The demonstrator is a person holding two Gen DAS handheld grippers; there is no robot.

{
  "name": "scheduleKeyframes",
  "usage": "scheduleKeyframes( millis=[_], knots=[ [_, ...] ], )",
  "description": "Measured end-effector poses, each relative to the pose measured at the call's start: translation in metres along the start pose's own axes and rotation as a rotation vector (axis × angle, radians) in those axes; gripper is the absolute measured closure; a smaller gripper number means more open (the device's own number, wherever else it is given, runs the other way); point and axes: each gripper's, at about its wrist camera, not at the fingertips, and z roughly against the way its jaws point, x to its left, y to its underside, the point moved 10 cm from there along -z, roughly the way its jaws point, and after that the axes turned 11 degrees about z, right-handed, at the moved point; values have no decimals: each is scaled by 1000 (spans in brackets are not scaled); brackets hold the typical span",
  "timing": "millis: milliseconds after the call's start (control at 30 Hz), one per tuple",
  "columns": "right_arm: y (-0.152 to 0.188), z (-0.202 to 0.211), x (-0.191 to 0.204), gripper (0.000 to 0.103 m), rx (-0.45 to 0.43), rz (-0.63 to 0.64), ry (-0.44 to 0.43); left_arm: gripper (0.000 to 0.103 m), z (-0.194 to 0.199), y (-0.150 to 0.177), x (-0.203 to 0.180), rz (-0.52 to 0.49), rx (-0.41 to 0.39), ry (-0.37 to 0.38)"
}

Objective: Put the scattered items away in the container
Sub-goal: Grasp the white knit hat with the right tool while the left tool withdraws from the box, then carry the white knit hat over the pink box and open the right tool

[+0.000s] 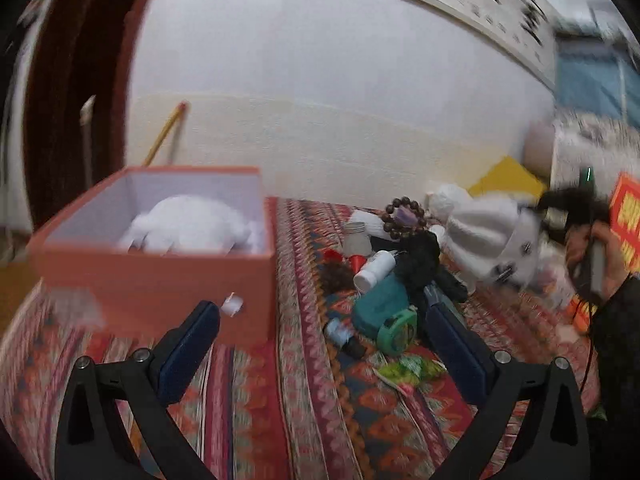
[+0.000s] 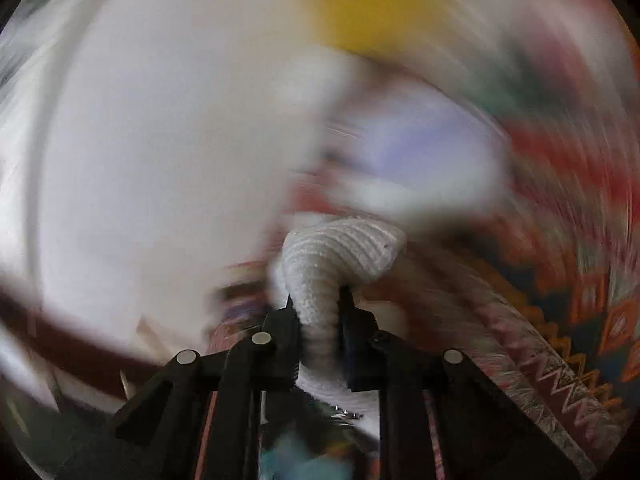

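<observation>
An orange box (image 1: 160, 280) with a white lining stands on the patterned cloth at left and holds a white plush item (image 1: 192, 224). My left gripper (image 1: 320, 332) is open and empty, low over the cloth in front of the box. To the right lies a pile: a bead bracelet (image 1: 404, 216), a white bottle (image 1: 374, 270), a teal item (image 1: 384, 312), a black item (image 1: 420, 264). My right gripper (image 2: 318, 312) is shut on a white knitted garment (image 2: 340, 256); it also shows in the left wrist view (image 1: 488, 236), lifted at the far right. The right wrist view is heavily blurred.
A patterned red cloth (image 1: 304, 408) covers the surface. A green wrapper (image 1: 408, 370) lies near my left gripper's right finger. A clear jar (image 1: 356, 236) stands behind the pile. A white wall is behind, a yellow sheet (image 1: 508, 180) and a red card (image 1: 628, 220) at right.
</observation>
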Motion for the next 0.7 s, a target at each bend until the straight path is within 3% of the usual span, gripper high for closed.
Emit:
scheduleKeyframes(
  millis=[67,133,200,333,500,700],
  knots=[
    [-14,22,66,88,31,146,10,0,25,5,14,32,-20,-10],
    [-26,48,133,88,36,301,19,0,42,2,20,-39,-63,-69],
    [-32,78,199,88,12,428,14,0,57,-8,27,-63,-95,-74],
    [-17,107,314,88,-9,555,-96,0,78,-28,68,45,-121,-70],
    [31,119,420,89,-6,745,-236,0,90,-35,113,111,-131,-127],
    [79,133,486,89,-40,873,-355,0,87,-35,142,160,-115,-154]
  ],
)
